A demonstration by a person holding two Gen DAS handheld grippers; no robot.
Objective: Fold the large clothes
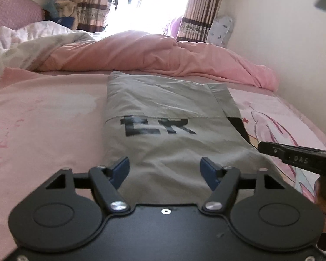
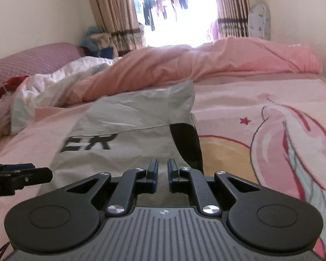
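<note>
A grey garment (image 1: pixel 163 108) with black letters lies folded into a long strip on the pink bed sheet (image 1: pixel 43 113). My left gripper (image 1: pixel 164 167) hovers over its near end, open, with its blue pads (image 1: pixel 121 168) wide apart and only flat cloth below them. In the right wrist view the garment (image 2: pixel 130 117) shows a black panel along its right edge. My right gripper (image 2: pixel 163 169) sits over the near right part, its fingers almost together with nothing pinched between them. From the left wrist view, the right gripper (image 1: pixel 260 148) reaches in from the right at the garment's edge.
A bunched pink duvet (image 1: pixel 163 50) and a white quilt (image 1: pixel 32 41) lie across the far side of the bed. A purple headboard (image 2: pixel 32 63) is at the far left. Striped curtains (image 2: pixel 113 13) frame a bright window. A wall (image 1: pixel 293 43) runs close along the right.
</note>
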